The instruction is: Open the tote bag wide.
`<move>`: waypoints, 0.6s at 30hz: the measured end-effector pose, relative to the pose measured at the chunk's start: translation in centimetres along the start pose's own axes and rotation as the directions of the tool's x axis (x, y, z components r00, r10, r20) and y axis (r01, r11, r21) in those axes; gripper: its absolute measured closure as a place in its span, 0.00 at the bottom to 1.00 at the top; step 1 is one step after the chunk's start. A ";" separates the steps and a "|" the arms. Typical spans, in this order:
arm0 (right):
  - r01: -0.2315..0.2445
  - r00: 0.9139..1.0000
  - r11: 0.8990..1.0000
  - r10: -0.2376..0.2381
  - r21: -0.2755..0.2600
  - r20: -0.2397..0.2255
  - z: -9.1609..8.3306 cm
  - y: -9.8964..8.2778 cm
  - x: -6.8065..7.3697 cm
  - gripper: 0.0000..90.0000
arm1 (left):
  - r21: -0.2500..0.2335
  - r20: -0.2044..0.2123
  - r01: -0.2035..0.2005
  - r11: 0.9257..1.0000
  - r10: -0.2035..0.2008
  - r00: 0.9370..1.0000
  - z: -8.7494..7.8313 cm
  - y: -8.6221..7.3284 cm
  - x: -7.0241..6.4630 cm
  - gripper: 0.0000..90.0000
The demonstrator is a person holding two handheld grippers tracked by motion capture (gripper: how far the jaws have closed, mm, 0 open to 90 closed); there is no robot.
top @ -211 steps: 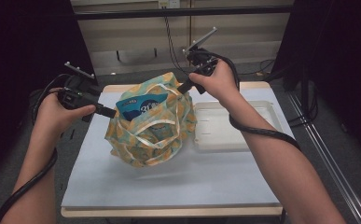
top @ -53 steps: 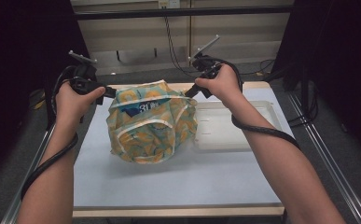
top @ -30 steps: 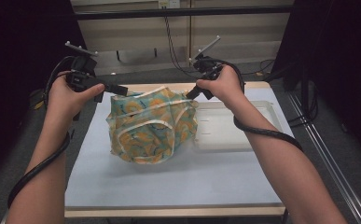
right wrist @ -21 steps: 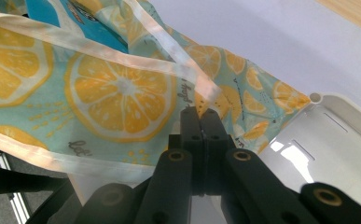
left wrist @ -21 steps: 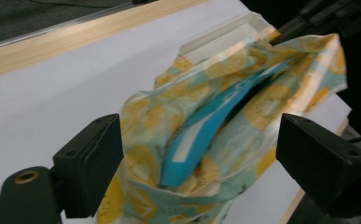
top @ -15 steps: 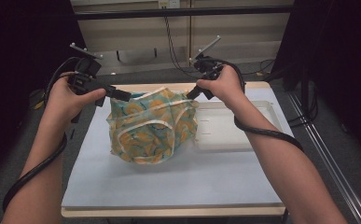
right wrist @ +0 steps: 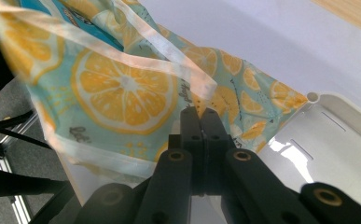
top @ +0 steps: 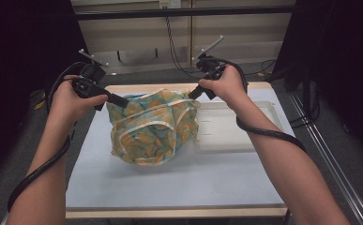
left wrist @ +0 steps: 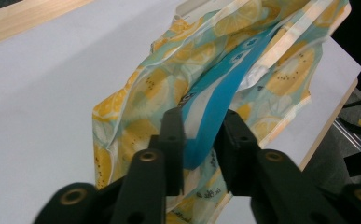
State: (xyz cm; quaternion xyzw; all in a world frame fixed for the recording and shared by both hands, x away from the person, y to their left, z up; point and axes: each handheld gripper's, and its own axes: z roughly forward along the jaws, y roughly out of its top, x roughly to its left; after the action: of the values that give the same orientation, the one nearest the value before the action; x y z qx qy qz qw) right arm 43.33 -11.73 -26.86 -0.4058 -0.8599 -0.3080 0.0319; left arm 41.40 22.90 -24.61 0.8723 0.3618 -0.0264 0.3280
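A lemon-print fabric bag (top: 153, 129) slumps on the white mat, left of the tray. My left gripper (top: 123, 101) is at the bag's upper left rim. In the left gripper view its jaws have just been closing and the left gripper (left wrist: 200, 126) now pinches a blue packet (left wrist: 225, 88) that sticks out of the bag (left wrist: 136, 107). My right gripper (top: 192, 93) holds the bag's upper right corner. In the right gripper view the right gripper (right wrist: 199, 112) is shut, with the bag's printed fabric (right wrist: 122, 88) caught at its tips and pulled taut.
A shallow white tray (top: 235, 126) lies to the right of the bag, its corner (right wrist: 336, 140) close under my right gripper. The white mat (top: 170, 183) covers a wooden table with a bare front edge (top: 170, 213). Cables trail from both hands. Dark floor surrounds the table.
My left gripper has moved right onto the bag's upper left rim and its jaws have closed there. The right gripper has kept its grip and place.
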 end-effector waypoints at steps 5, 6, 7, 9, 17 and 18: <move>-0.003 1.000 1.000 0.003 -0.004 -0.002 0.0 0.0 0.1 1.00 | 0.010 -0.003 0.009 1.000 -0.009 1.000 -0.2 0.2 0.1 0.88; -0.007 1.000 1.000 0.007 0.000 -0.003 -0.1 0.0 0.1 1.00 | 0.011 -0.003 0.020 1.000 -0.020 1.000 -0.3 0.3 0.0 0.89; 0.001 1.000 1.000 -0.001 0.002 -0.003 -0.1 0.0 0.1 1.00 | 0.011 -0.005 0.022 1.000 -0.021 1.000 -0.3 0.3 -0.1 0.90; 0.000 1.000 1.000 0.000 -0.004 -0.005 -0.1 0.0 0.1 1.00 | 0.016 -0.004 0.022 1.000 -0.022 1.000 -0.5 0.5 -0.2 0.92; -0.004 1.000 1.000 0.004 -0.010 -0.013 -0.3 -0.1 -0.1 1.00 | -0.028 0.024 0.036 0.999 -0.036 0.999 -2.2 1.0 -0.4 1.00; -0.006 1.000 1.000 0.006 -0.011 -0.015 -0.3 -0.1 0.0 1.00 | -0.039 0.028 0.041 0.998 -0.040 0.999 -2.4 1.1 -0.5 1.00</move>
State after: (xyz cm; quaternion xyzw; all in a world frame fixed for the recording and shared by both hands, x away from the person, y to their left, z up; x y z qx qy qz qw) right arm 43.25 -11.95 -26.65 -0.4063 -0.8567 -0.3155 0.0371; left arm 41.30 23.43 -22.03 0.8577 0.3754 -0.0379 0.3493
